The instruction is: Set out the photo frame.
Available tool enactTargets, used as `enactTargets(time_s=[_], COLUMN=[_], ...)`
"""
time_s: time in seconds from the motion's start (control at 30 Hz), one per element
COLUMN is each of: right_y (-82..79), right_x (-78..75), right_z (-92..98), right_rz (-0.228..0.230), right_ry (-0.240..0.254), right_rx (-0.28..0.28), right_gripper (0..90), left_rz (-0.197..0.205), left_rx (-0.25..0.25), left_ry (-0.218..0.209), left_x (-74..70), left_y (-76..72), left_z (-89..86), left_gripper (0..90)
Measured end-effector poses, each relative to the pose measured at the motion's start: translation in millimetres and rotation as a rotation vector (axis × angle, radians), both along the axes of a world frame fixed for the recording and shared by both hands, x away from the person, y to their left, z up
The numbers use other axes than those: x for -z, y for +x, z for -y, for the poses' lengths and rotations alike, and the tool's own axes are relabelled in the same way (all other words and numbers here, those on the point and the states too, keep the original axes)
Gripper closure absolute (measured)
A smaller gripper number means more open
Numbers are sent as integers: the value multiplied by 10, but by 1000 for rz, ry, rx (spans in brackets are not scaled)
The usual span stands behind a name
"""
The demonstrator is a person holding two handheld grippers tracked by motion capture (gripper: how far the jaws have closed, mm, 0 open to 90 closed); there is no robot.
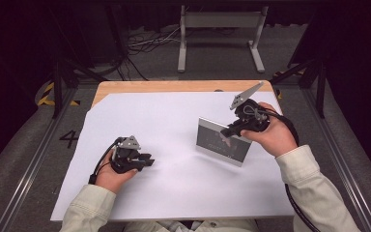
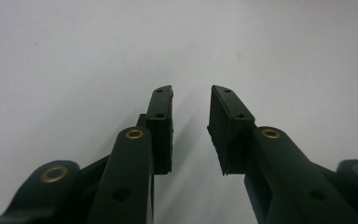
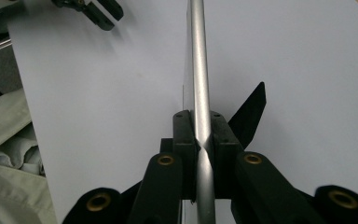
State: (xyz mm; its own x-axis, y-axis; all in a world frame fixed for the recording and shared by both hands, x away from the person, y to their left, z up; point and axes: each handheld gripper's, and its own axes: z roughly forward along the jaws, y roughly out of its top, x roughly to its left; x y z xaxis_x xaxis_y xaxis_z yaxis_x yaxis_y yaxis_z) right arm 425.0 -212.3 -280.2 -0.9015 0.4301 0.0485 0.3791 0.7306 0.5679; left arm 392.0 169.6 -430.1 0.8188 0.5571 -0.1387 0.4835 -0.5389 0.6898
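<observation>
A: What finish does the framed panel [image 1: 222, 141] show?

B: A smooth, silvery metal rim with a satin sheen; in the right gripper view the edge [image 3: 200, 93] reflects light along its length. The face is dark and glossy.

A: The desk?

B: Pale wood [image 1: 174, 86] at the far edge, covered by a matt white paper sheet [image 1: 164, 121], smooth and unmarked.

A: The grippers?

B: Matt black plastic bodies, ribbed pads [image 2: 226, 126], brass-coloured bushings [image 2: 134, 134]. The sleeve [image 1: 314, 179] is pale woven cloth.
</observation>
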Motion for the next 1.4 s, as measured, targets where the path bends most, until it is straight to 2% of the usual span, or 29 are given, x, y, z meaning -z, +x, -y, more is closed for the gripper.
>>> enactTargets(time_s=[0.17,0.4,0.97,1.1,1.17,1.4], right_y=[83,145,269,304,315,362], right_x=[1,0,50,74,82,137], right_z=[-74,-142,-266,-306,-319,-359], right_rz=[5,4,-13,-37,-34,-47], right_ry=[-6,-19,-19,-10,-9,-26], right_rx=[-91,-164,-293,-327,-344,-387], right_gripper=[843,843,843,842,842,842], left_rz=[-3,-6,-16,-17,-18,-24], left_rx=[-7,-2,-26,-30,-33,-36], left_ry=[-6,1,5,3,0,0], left_x=[-3,-1,22,28,29,40], left_y=[24,34,-14,-28,-34,-52], left_z=[-26,-9,-73,-92,-99,-120], left_gripper=[711,710,710,709,708,707])
